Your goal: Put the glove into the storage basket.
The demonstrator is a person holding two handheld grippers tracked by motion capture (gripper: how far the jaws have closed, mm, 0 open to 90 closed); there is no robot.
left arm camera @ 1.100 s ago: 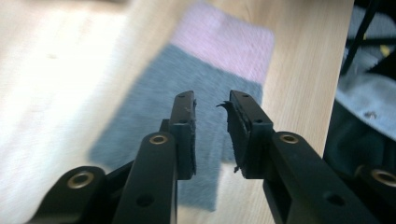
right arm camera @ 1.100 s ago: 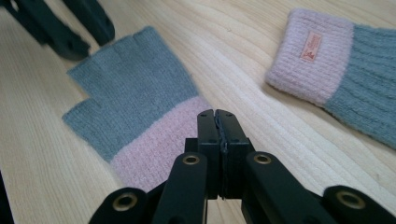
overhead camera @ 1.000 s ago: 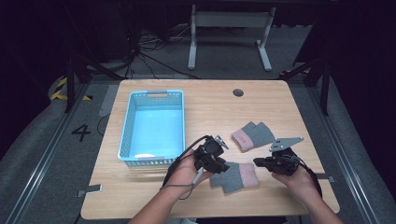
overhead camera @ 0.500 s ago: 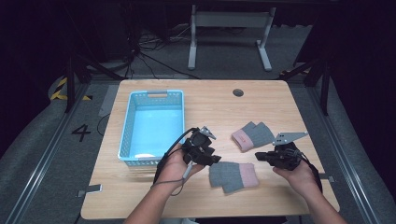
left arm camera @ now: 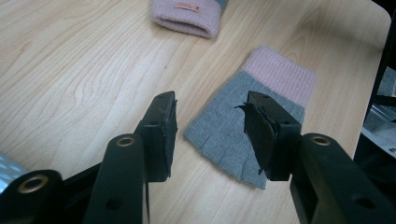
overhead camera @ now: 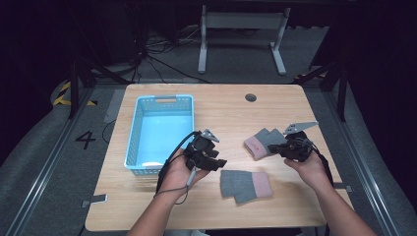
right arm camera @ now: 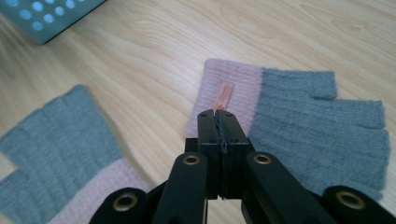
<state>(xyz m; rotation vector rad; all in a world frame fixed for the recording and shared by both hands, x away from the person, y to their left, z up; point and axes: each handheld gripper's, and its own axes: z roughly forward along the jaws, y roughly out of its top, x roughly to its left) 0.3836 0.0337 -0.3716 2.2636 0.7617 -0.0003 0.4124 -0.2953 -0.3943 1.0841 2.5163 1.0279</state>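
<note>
- Left gripper (overhead camera: 216,160) hovers with jaws parted and nothing between them; they have just been opening above the near glove (left arm camera: 252,126), which lies flat by the table's (overhead camera: 221,105) front edge.
- Right gripper (right arm camera: 219,122) has its jaws pressed together, empty, over the far glove's (right arm camera: 299,121) pink cuff near the right edge.
- Both fingerless knit gloves look light, soft and floppy; a pinch at the thicker cuff should hold best, since the thin grey fingers would likely sag or slip.
- Blue basket (overhead camera: 142,120) stands empty by the left edge.
</note>
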